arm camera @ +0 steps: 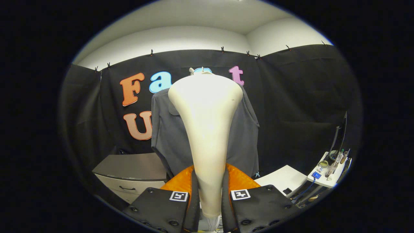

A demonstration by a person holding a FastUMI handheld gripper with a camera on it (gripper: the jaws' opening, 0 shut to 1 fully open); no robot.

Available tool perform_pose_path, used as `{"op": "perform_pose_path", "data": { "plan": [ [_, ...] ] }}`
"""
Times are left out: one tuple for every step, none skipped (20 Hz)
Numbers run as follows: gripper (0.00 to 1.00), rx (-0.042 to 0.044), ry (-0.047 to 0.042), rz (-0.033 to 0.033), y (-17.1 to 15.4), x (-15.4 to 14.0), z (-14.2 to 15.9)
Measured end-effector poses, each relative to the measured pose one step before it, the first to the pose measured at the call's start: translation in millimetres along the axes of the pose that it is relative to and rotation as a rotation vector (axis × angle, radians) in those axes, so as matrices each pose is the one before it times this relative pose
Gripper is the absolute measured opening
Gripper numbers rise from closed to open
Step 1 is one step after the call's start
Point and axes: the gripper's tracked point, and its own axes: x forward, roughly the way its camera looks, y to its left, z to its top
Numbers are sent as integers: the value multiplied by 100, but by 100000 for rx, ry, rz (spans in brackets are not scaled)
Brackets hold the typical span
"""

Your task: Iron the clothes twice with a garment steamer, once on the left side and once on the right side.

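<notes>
A cream-white garment steamer (207,129) stands upright between my fingers, its narrow handle low and its wide head flaring at the top. My gripper (209,200) is shut on the handle, with both black fingers (194,197) pressed against its sides. Beyond the steamer a dark grey collared shirt (168,136) hangs on a hanger in front of the black cloth wall. The steamer head covers the shirt's middle and is held a little way in front of it; the shirt's left and right sides show on either side.
A grey drawer cabinet (132,171) stands low to the left of the shirt. To the right sit a white table (284,178) and a small white shelf (330,171) with bottles, cables and a dark screen beside it.
</notes>
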Motion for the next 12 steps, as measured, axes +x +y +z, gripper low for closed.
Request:
{"op": "perform_pose_path", "data": {
  "plan": [
    [35,263,316,-618,-373,-63,135],
    [35,145,-99,-1053,-376,132,45],
    [35,831,154,-1155,-561,143,-286],
    [35,799,478,-248,-396,-76,-597],
    [35,590,361,88,-343,-82,-560],
    [35,269,368,26,-88,-48,-343],
    [35,-128,105,47,-75,51,-59],
    [34,-135,360,233,42,-63,-189],
    [34,99,422,432,51,1,-214],
    [34,77,374,590,127,-77,-147],
    [34,300,217,463,57,-109,-14],
    [34,210,121,200,57,80,-64]
  ]
}}
